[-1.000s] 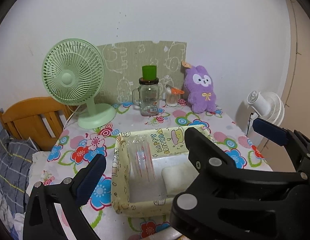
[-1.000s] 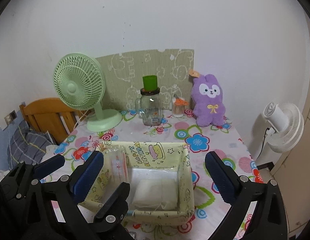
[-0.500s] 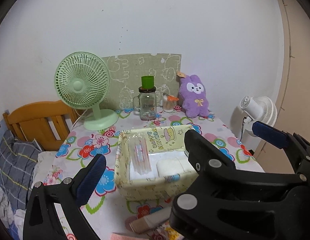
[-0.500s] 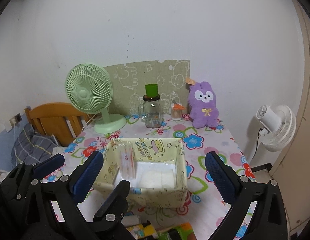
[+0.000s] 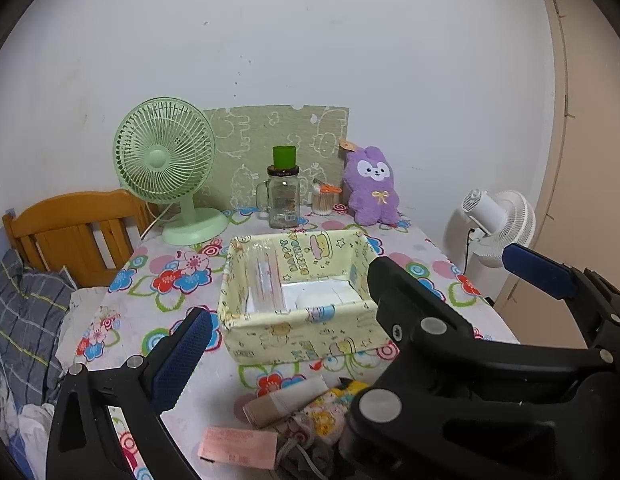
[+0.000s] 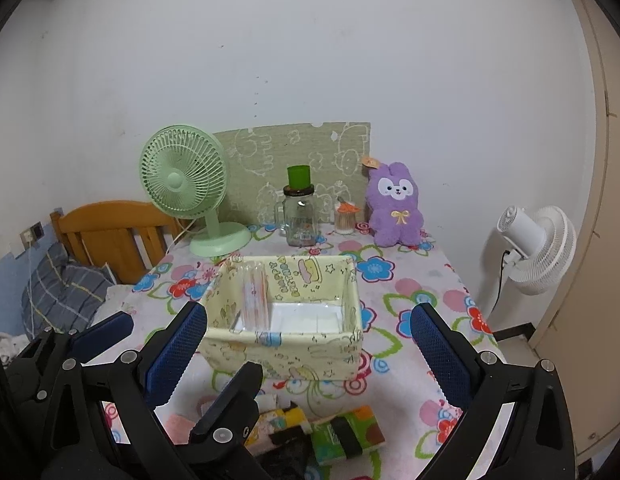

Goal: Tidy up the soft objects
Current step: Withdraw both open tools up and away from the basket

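A yellow fabric basket (image 5: 310, 344) (image 6: 286, 360) stands mid-table with a clear packet (image 5: 266, 280) (image 6: 254, 300) and white flat packs (image 5: 321, 294) (image 6: 306, 316) inside. Several small soft items lie in a pile (image 5: 294, 412) (image 6: 329, 432) at the near edge: a pink packet (image 5: 238, 446), a beige roll (image 5: 282, 400), a green pack (image 6: 345, 432). A purple plush rabbit (image 5: 371, 188) (image 6: 395, 206) sits at the back. My left gripper (image 5: 349, 320) and right gripper (image 6: 310, 352) are both open and empty, held back above the pile.
At the back stand a green desk fan (image 5: 166, 168), a glass jar with a green cup (image 5: 284, 196) and a small jar of sticks (image 5: 323, 200). A wooden bed frame (image 5: 70, 232) is left; a white fan (image 5: 497, 224) stands right of the table.
Both grippers have pulled back and up from the basket. The basket looks farther away, and the pile of items at the near edge has come into view.
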A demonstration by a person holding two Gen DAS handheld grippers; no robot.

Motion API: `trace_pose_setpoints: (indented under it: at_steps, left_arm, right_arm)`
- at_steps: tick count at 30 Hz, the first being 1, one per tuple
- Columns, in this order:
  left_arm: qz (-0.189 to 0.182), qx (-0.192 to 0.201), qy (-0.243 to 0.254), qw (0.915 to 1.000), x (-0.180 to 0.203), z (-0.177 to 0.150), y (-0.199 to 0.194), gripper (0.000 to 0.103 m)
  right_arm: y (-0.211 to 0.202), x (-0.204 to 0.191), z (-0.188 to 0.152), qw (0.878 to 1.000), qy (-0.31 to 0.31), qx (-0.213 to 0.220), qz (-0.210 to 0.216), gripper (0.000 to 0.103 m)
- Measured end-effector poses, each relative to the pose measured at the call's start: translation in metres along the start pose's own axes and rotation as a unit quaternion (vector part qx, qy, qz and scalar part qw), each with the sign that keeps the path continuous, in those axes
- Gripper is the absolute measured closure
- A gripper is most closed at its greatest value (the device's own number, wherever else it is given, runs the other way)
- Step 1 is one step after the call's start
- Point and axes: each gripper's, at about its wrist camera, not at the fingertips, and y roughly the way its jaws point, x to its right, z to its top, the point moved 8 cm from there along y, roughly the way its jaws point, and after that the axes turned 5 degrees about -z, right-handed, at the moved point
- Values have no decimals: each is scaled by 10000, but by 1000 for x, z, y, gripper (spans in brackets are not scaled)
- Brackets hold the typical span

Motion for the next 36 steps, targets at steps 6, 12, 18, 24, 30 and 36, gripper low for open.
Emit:
trace_pose_setpoints:
  at_steps: [6, 12, 18, 24, 30, 36]
  left_arm:
    - [-9, 75, 51, 10000, 5, -11, -11, 0]
    - [-58, 96, 60, 9999, 7, -21, -18, 0]
    - [-44, 116, 63, 9999, 7, -33, -18, 0]
    - [-86, 134, -4, 9999, 4, -46, -16, 0]
    - [-66, -31, 0, 10000, 3, -63, -12, 0]
    - [-10, -86, -65, 9999, -1, -79, -6, 0]
  right_arm:
    - [-14, 1, -13, 10000, 34, 27, 47, 0]
    - [-25, 2, -23, 10000, 33, 54, 3, 0]
    - [-28, 2, -36, 10000, 47, 21, -16, 0]
    - [-27, 0, -49, 10000, 69, 25, 25, 0]
    - [-21, 0, -67, 9999, 65, -152, 25, 0]
    - [-17, -1, -84, 9997, 78, -229, 7, 0]
